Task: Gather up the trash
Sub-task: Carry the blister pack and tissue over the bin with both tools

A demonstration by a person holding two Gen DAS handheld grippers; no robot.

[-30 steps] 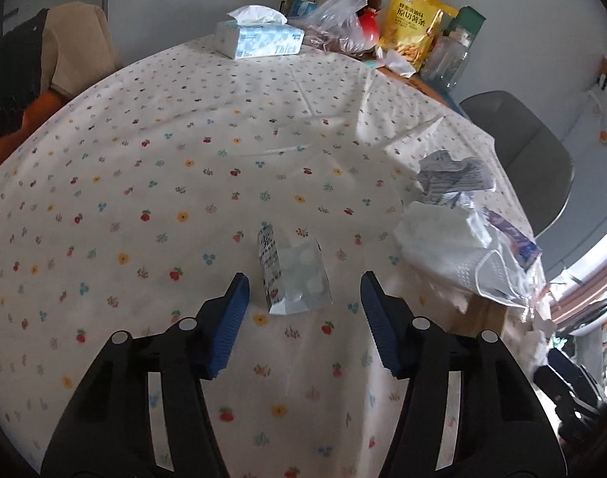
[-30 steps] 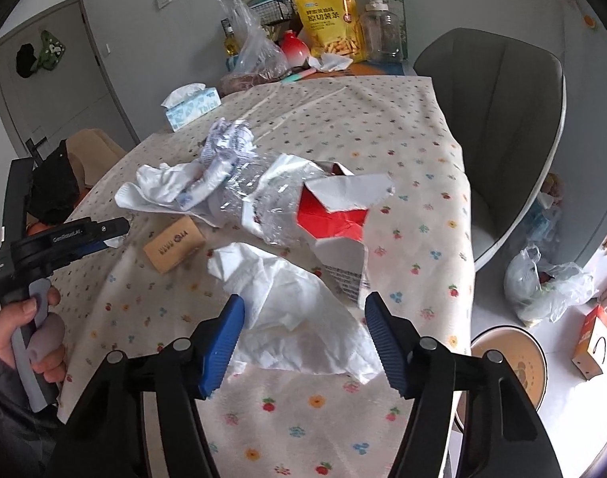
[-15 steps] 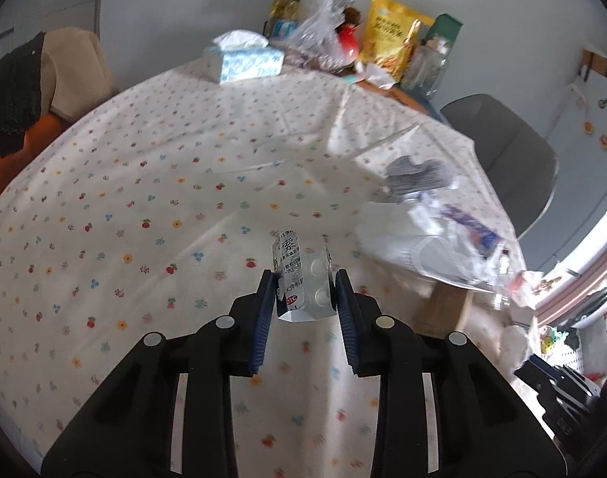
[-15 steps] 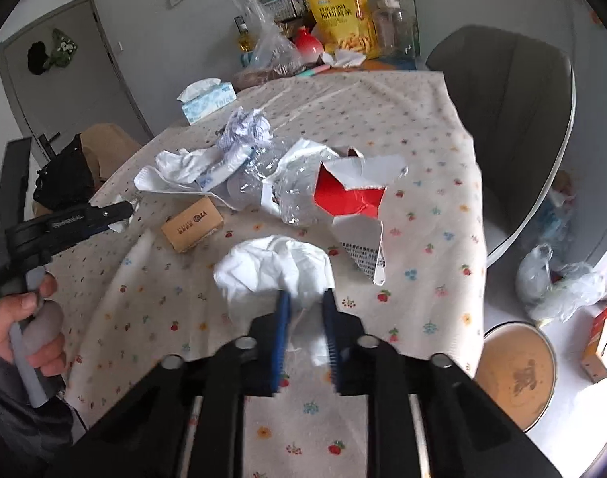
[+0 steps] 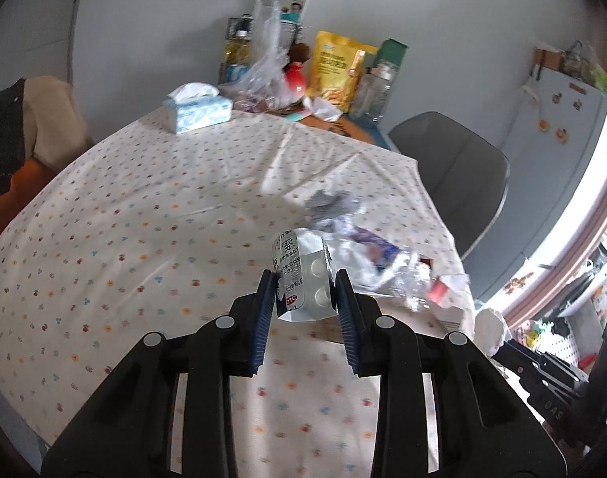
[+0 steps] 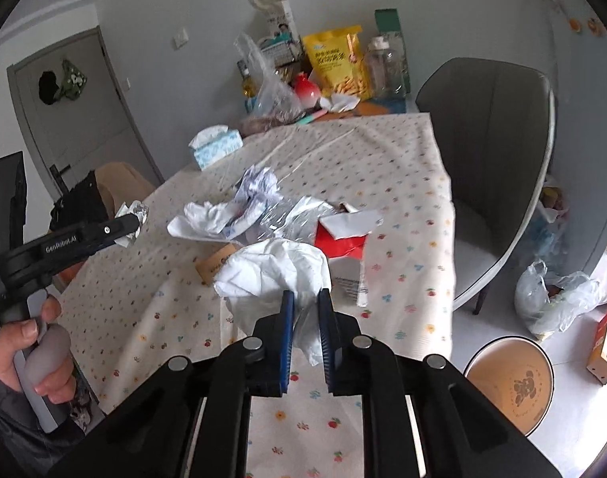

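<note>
Both tools now loaded. A second ago spread wide over the trash; since then pressed in and lifted off the bench [image 5: 152,207]. Left tool [image 5: 303,298] pinching the silver blister pack [image 5: 303,283] by its two long edges, jaws steady on it, no further closing in the last moment. Right tool [image 6: 305,318] squeezed almost together on a fold of the white tissue wad [image 6: 275,275], the rest of the wad bulging out ahead of the pads and a loose tail hanging down between them.

Meaning for the task, as a judgement: two pieces of trash secured and clear of the cloth, pick-up step finished, carrying step next. A round bin [image 6: 506,382] on the floor, at the right of the bench (open at the top, so a likely target, though not certain).

Blister pack: long axis pointing away from the tool, forward and slightly up, printed foil strip on the left side, round pill pockets facing up and to the right. About half of its length out beyond the pads, lower end tucked between them. Held in the air above the near part of the bench, just beside the remaining heap of crumpled paper and plastic [image 5: 363,247].

Tissue wad: no clear long axis, soft and shapeless, floating in front of the red-and-white torn carton [image 6: 343,239], apparently not touching it.
</note>
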